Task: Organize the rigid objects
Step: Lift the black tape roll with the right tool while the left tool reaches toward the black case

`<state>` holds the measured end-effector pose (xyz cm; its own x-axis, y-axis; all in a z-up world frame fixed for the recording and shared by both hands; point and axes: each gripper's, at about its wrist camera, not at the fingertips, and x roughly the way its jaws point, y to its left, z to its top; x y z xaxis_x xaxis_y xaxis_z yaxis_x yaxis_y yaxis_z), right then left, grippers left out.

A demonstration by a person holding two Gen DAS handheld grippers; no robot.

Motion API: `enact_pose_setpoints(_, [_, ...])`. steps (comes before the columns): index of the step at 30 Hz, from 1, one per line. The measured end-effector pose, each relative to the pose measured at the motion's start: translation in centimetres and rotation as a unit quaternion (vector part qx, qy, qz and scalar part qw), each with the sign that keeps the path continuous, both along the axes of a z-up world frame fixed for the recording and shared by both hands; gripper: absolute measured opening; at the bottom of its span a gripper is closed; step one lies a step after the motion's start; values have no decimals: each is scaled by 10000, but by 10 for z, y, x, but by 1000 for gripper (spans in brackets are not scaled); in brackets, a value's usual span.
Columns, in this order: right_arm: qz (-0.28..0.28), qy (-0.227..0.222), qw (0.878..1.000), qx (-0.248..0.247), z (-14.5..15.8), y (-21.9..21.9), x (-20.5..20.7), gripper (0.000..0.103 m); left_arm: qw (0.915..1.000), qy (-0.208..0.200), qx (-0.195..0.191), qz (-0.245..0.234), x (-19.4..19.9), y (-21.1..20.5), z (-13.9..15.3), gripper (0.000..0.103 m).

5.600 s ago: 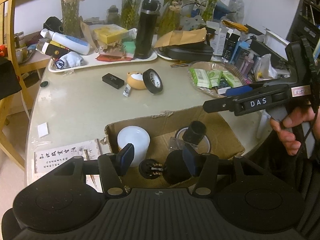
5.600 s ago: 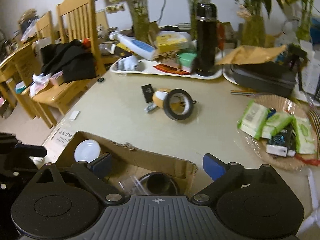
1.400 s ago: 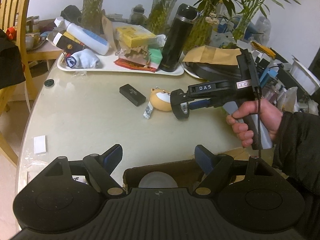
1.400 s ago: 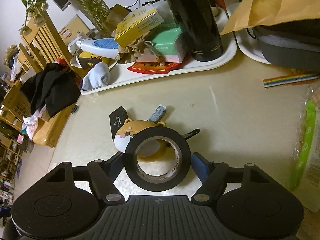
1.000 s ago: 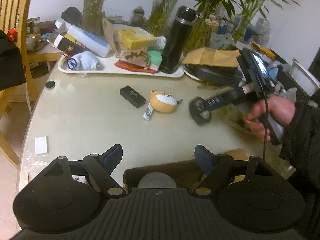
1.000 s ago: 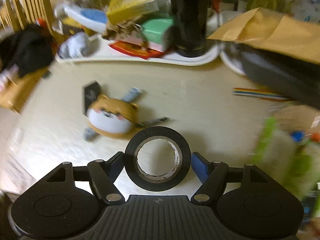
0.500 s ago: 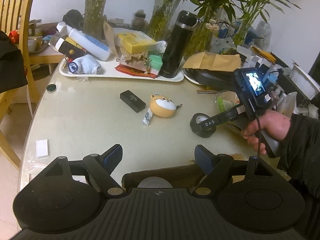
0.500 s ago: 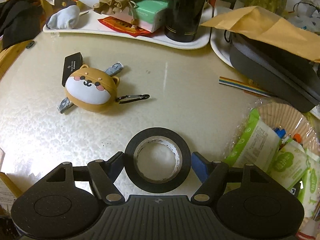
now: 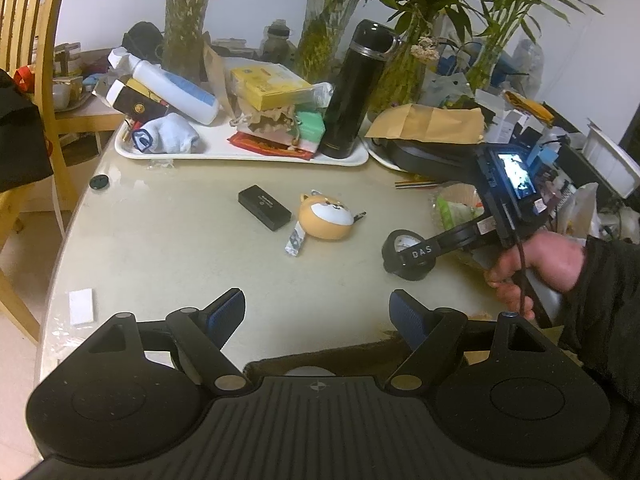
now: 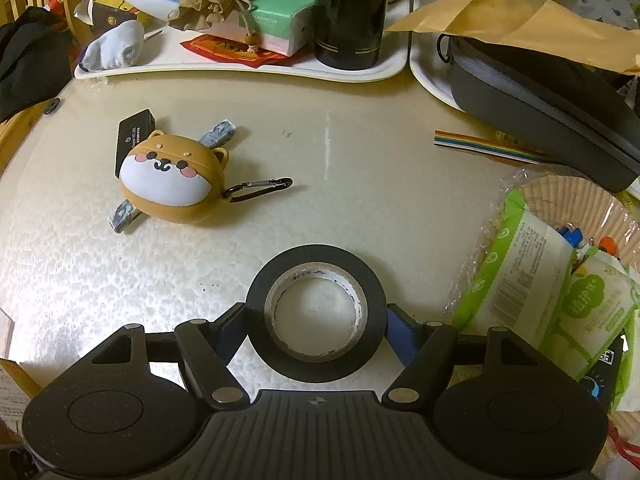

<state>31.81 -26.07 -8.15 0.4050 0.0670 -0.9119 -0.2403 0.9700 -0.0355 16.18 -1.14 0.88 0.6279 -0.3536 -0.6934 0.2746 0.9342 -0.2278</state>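
Black and glossy, the roll of tape [image 10: 316,312] sits pinched across its outer rim between the right gripper [image 10: 316,322] pads, over the pale table [image 10: 360,184]. It looks light, stiff and a bit slick, so squeezing the rim on opposite sides seems wise. The person's hand [image 9: 536,268] tilts that tool steeply down. The left gripper [image 9: 318,314] hangs spread and empty. Beyond lies a dog-faced case [image 10: 172,180].
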Motion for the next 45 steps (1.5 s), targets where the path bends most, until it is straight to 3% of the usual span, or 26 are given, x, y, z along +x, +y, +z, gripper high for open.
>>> enact_pose_setpoints(9, [145, -611, 9975, 316, 53, 3, -29, 75, 9999, -37, 113, 112, 5, 8, 1, 79])
enact_pose_setpoints(18, [78, -984, 9933, 604, 81, -8, -72, 75, 9995, -157, 116, 258, 22, 9, 3, 79])
enact_pose_setpoints(34, [-194, -959, 9910, 918, 82, -26, -104, 75, 9965, -649, 495, 203, 56, -13, 33, 79])
enact_pose_setpoints(45, [-257, -1179, 9883, 935, 93, -33, -118, 75, 9955, -472, 786, 242, 85, -16, 11, 79])
